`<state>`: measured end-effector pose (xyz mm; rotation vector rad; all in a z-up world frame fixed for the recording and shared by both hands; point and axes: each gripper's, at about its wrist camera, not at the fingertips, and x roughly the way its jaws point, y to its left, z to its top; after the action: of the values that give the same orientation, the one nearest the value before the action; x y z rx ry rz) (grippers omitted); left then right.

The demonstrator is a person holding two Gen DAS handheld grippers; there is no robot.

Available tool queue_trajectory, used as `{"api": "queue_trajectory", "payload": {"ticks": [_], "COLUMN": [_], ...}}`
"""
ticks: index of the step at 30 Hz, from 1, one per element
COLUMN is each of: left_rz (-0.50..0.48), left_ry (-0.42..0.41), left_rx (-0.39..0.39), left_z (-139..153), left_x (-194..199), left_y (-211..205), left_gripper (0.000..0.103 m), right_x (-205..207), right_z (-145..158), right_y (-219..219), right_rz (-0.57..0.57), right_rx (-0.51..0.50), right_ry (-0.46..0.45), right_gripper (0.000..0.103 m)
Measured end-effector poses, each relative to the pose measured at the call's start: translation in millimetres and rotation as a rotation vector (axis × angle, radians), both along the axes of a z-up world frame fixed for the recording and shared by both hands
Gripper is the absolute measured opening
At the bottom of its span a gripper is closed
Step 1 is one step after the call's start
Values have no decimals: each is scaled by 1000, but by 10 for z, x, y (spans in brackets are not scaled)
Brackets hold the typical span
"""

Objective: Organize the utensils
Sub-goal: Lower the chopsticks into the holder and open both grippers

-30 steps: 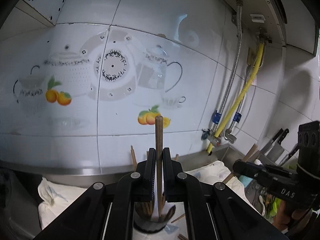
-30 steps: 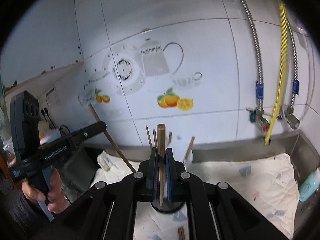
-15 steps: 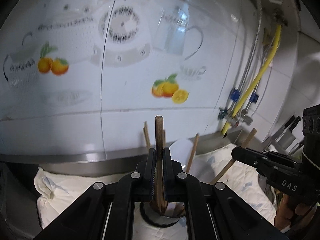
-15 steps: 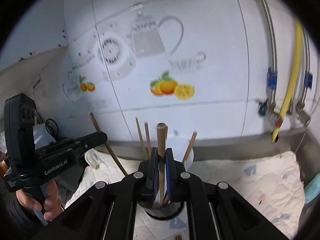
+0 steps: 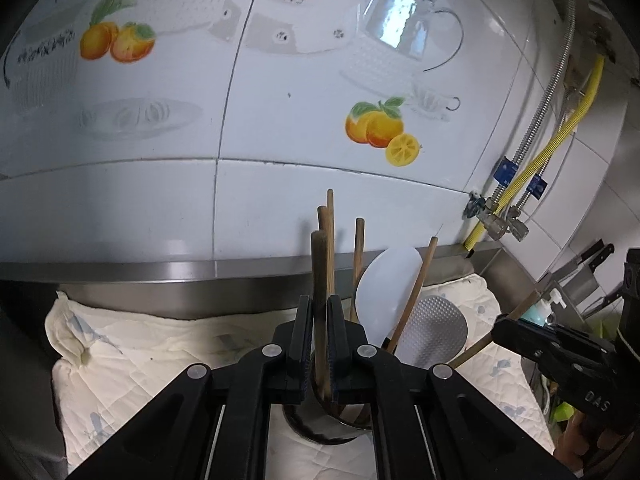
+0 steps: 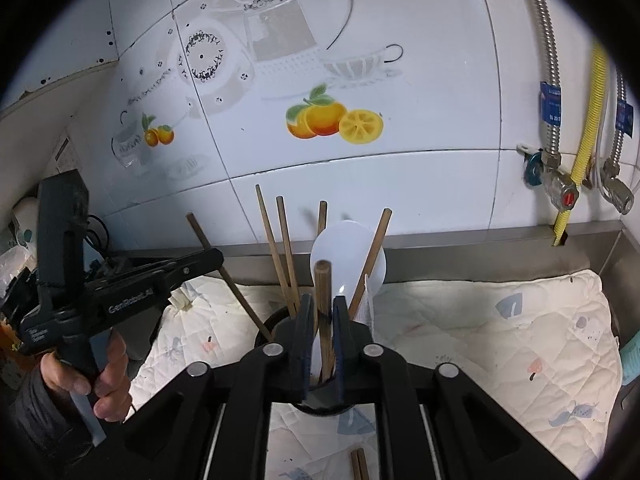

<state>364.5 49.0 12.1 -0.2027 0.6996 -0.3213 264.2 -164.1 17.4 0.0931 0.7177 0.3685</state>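
Pinching one wooden chopstick [image 5: 320,280] each, the left gripper [image 5: 319,344] and right gripper [image 6: 322,340] hovered over the dark utensil holder [image 6: 276,322], where crowded sticks and a white spoon [image 6: 348,248] might deflect either tip onto the quilted cloth [image 6: 500,320].

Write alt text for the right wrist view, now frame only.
The right hand-held gripper is shut on a wooden chopstick, held upright over a dark utensil cup that holds more chopsticks and a white spoon. At left, the left hand-held gripper grips another chopstick. The cup stands on a quilted cloth before a tiled wall.
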Motion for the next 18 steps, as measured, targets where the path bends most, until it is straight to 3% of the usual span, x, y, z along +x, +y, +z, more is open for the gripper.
{"api": "queue_trajectory", "payload": {"ticks": [1,3,11,18], "left_rz": [2,5,0,15], "left_ry": [7,18,7,2], "left_rx": [-7,-15,-8,-2], "left_z": [-9,-25,12,65], "left_x": [14,24,-52,-241], "left_y": [2,12,-35,11], "left_gripper": [8,8,9,9], "right_x": [-13,-42,-171,-369], "right_z": [18,52,133,-7], "right_y": [-8,-17,-126,-246], "right_rz": [2,-3,-11,16], "right_rx": [1,-3,-8,-44], "right_ry": [-6,-22,-43,12], "right_gripper": [34,40,40,40]}}
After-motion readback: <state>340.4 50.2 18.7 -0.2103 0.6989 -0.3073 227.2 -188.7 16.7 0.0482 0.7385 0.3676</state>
